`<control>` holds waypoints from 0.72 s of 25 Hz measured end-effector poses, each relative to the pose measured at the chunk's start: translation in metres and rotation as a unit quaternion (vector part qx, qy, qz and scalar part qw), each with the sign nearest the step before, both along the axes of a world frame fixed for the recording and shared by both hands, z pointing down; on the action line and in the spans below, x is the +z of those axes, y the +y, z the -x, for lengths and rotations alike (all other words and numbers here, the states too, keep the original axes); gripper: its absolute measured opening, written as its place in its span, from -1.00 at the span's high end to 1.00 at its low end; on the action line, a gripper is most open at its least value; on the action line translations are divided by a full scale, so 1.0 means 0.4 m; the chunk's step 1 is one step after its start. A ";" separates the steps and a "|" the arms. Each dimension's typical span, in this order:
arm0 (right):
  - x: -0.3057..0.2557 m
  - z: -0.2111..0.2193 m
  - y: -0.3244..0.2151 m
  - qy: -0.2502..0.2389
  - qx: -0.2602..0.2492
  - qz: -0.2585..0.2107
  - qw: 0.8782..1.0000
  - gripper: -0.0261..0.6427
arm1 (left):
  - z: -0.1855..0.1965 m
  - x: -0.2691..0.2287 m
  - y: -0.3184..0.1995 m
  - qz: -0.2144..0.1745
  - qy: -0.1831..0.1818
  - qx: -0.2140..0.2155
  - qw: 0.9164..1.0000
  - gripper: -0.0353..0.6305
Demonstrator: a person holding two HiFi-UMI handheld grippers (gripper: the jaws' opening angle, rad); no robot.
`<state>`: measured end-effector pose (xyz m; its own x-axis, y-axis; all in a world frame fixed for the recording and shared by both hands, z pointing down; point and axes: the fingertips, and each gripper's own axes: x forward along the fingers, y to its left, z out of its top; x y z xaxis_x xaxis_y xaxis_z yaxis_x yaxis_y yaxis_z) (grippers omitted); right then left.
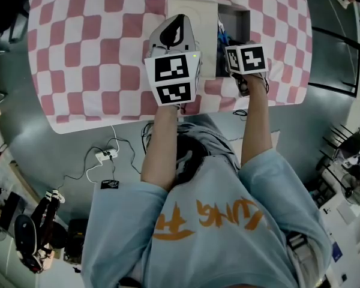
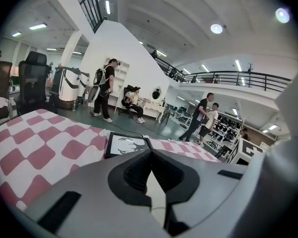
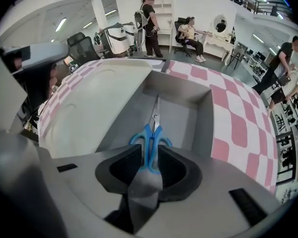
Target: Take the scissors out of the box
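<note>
1. Right gripper (image 3: 150,157) pointed steeply down into the open grey box (image 3: 208,115), jaws spread and pinching nothing.
2. Blue-handled steel scissors (image 3: 151,140) lay flat on the box floor. The handle loops sat right between the jaws and the blades ran straight away along the gripper's line. Right hand was nearer.
3. Left gripper (image 2: 149,155) sat over the flat white lid (image 1: 192,11), jaw tips together, possibly on a pale edge.
4. Head view mostly hid the scissors behind the marker cube; right gripper view showed the alignment.
</note>
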<state>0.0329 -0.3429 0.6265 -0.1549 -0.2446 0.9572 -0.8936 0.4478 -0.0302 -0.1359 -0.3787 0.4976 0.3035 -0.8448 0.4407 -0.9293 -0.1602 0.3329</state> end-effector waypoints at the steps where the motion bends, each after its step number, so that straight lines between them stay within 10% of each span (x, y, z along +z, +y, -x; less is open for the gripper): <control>1: 0.003 -0.002 -0.001 0.004 0.001 0.004 1.000 0.62 | 0.000 0.000 0.000 0.000 0.001 0.001 1.000 0.84; 18: 0.033 0.000 -0.008 0.045 0.020 0.043 0.998 0.67 | -0.009 -0.013 0.011 -0.005 0.001 0.008 1.000 0.84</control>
<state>0.0331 -0.3460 0.6397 -0.0600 -0.1646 0.9845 -0.9117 0.4106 0.0130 -0.1323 -0.3742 0.4925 0.3184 -0.8440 0.4316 -0.9257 -0.1787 0.3334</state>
